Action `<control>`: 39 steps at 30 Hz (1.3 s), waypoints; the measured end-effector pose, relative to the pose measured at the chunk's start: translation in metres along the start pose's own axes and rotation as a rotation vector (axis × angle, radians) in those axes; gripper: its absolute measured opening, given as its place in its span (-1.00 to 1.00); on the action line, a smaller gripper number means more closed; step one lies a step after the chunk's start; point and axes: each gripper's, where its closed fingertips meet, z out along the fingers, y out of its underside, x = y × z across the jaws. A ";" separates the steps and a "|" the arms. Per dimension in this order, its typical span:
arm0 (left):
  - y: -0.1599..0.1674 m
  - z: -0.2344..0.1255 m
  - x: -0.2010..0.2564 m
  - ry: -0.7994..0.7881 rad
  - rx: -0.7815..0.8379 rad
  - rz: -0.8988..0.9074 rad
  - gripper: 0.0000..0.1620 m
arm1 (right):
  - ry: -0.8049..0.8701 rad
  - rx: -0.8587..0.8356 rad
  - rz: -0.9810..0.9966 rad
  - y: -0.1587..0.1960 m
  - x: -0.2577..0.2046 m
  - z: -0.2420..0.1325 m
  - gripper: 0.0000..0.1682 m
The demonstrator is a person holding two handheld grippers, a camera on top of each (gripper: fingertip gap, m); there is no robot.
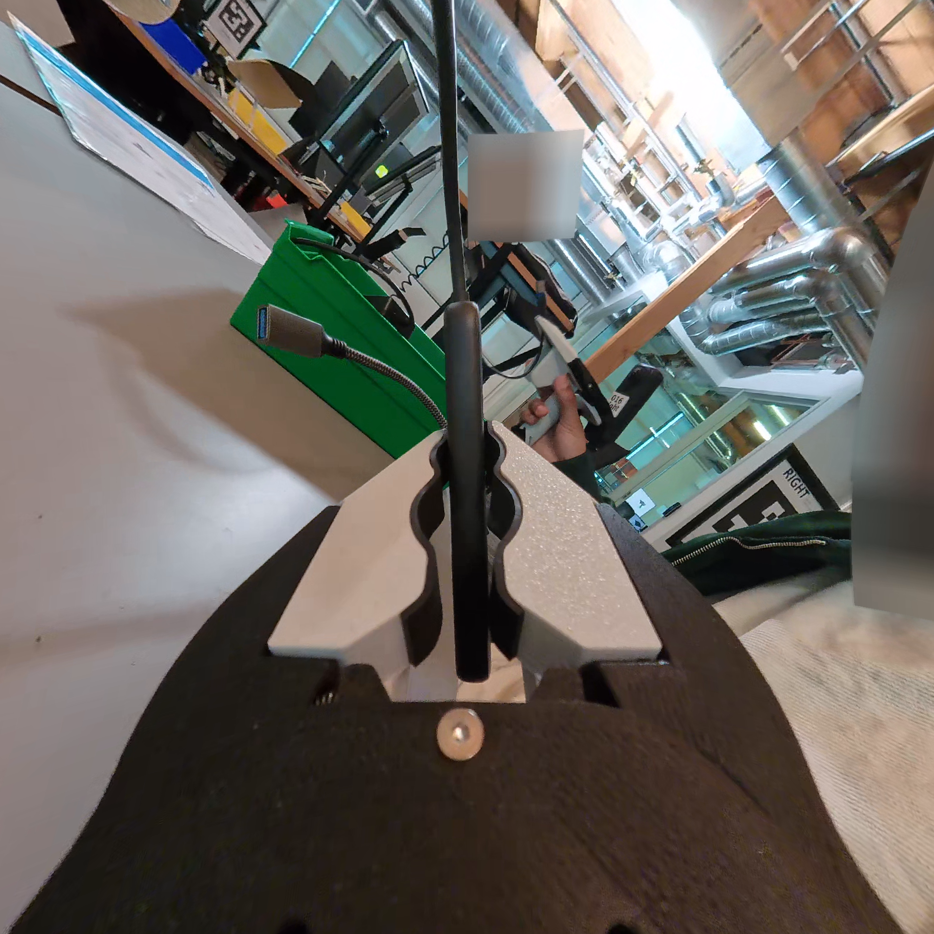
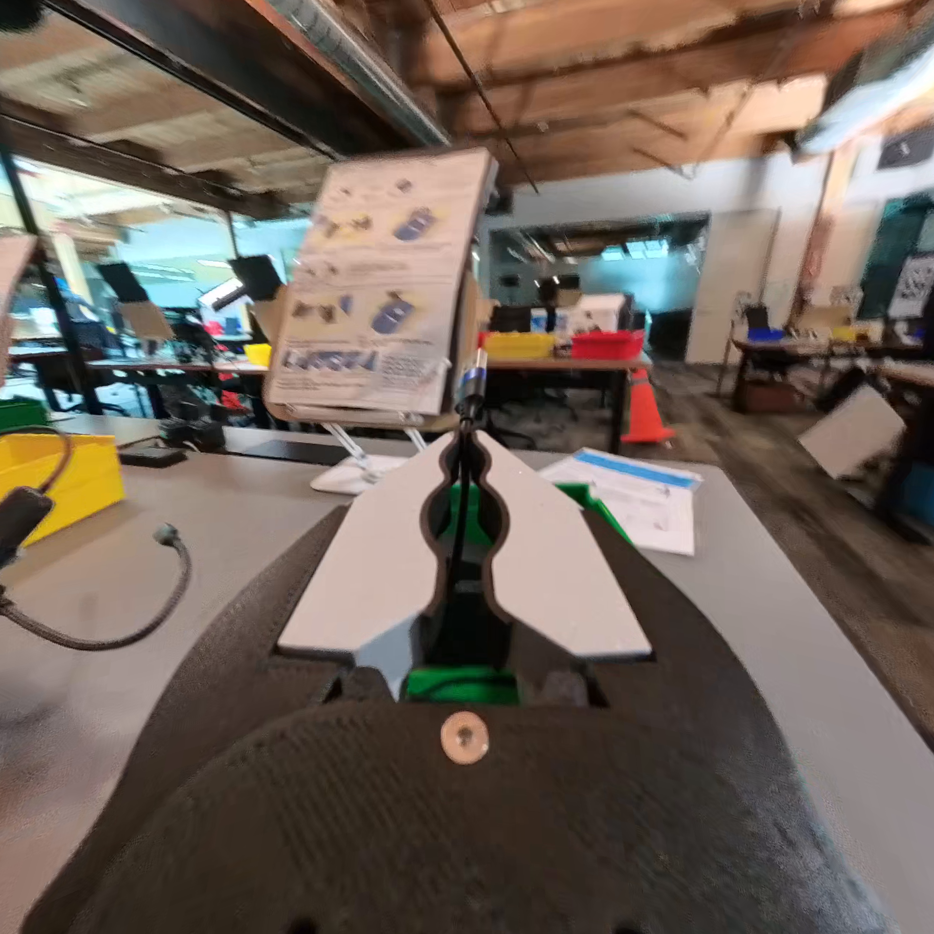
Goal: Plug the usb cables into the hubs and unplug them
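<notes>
My left gripper [image 1: 467, 434] is shut on a flat black hub [image 1: 467, 530], seen edge-on, with its black cable [image 1: 450, 151] running up out of view. A grey braided cable with a blue-lined USB socket end [image 1: 290, 328] sticks out to the left behind the fingers. My right gripper [image 2: 465, 442] is shut on a thin black cable [image 2: 460, 505]. Its silver and blue USB plug [image 2: 472, 376] stands just above the fingertips. The right gripper also shows far off in the left wrist view [image 1: 566, 374], held by a hand. The braided cable [image 2: 167, 581] lies on the table at left.
A green bin [image 1: 343, 354] stands on the grey table [image 1: 126, 455] and sits under my right gripper [image 2: 460, 682]. A yellow bin [image 2: 65, 475] is at the left. A stand with an instruction sheet [image 2: 379, 288] is behind. Papers [image 2: 637, 495] lie at the right.
</notes>
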 end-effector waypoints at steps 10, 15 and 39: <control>0.004 0.004 0.002 0.016 -0.011 -0.009 -0.88 | -0.017 -0.190 0.135 0.062 0.023 0.006 -0.98; 0.003 0.002 0.002 0.018 -0.008 -0.013 -0.88 | -0.033 -0.240 0.125 0.073 0.019 0.008 -0.97; 0.006 0.003 0.001 0.026 -0.017 -0.041 -0.88 | -0.167 -0.417 0.235 0.113 0.003 0.009 -0.97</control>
